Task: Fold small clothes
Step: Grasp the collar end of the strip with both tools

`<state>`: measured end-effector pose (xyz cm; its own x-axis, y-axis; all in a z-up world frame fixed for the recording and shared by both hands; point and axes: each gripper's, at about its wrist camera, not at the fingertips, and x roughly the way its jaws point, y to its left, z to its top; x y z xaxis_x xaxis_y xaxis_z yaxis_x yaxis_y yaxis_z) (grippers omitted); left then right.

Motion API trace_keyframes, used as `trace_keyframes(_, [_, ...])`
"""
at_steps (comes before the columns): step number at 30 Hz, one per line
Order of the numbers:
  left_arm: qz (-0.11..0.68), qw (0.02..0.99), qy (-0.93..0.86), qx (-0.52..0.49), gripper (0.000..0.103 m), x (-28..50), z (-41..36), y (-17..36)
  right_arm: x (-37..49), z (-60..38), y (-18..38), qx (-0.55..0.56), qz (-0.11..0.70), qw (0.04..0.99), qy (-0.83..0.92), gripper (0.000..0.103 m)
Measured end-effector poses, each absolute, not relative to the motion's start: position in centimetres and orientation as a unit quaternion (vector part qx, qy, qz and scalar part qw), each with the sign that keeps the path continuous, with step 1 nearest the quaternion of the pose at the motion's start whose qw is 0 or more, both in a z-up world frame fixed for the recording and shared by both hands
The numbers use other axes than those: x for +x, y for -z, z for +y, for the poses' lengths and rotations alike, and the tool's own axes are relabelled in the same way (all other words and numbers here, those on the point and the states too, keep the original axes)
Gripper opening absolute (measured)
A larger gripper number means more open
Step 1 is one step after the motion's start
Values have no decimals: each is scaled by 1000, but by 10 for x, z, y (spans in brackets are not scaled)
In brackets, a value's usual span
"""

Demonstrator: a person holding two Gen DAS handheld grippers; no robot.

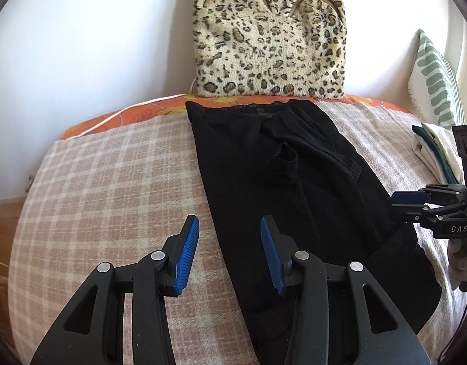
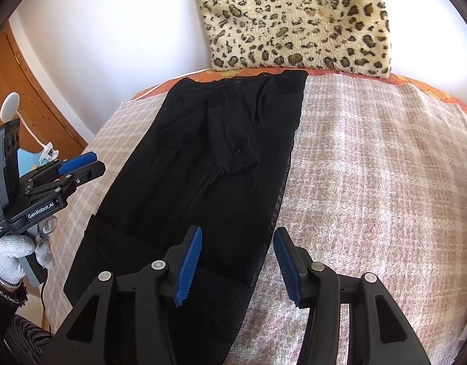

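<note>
Both grippers, left [image 1: 230, 228] marked "GenRobot.AI", right [image 2: 237, 240] marked "DAS", hover released over black garment [image 1: 264, 164].

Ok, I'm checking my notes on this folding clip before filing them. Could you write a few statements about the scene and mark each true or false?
1. The black garment lies on a checked blanket. True.
2. The left gripper is clamped on the garment. False: its jaws stand open, nothing pinched.
3. A leopard-print cushion stands against the wall beyond the garment. True.
4. The right gripper holds a white sock. False: its jaws are open and empty, over the garment's edge.
5. The hand holding the left gripper wears a knit glove. True.
</note>
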<state>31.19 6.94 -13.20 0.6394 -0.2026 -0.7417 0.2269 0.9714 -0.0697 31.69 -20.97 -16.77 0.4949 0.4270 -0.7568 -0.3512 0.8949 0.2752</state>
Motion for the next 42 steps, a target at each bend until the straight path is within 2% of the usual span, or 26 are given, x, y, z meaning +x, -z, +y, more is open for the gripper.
trace_keyframes(7, [443,877,156,-106,41,351,98,154,342,-210,168,53,454,858,-234,52])
trace_keyframes(19, [449,862,164,-172,41,429,117,170,388,-212,148,50,425,866,-258,52])
trace_keyframes(25, [452,854,170,-192,41,463,120,179,434,-226,161,112,417,867,-248,53])
trace_keyframes(30, [443,850,179,-222,35,483,128,183,476,-226,176,145,433,855,-247,53])
trace_keyframes(32, [444,848,185,-223,18,490,128,186,489,-224,178,151,435,853,-246,53])
trace_keyframes(33, [446,847,186,-221,18,493,128,188,494,-222,179,154,435,852,-248,52])
trace_keyframes(35, [443,850,184,-219,11,497,129,190,505,-218,178,154,436,851,-249,46])
trace_keyframes(36, [443,849,185,-221,11,499,130,190,508,-215,178,153,438,849,-253,26])
trace_keyframes(37, [441,849,186,-223,11,500,132,191,511,-212,179,146,444,847,-254,15])
trace_keyframes(40, [440,851,186,-219,12,506,134,189,517,-203,180,121,446,851,-249,13])
trace_keyframes(42, [448,841,189,-239,18,513,139,192,521,-202,180,117,446,850,-255,17])
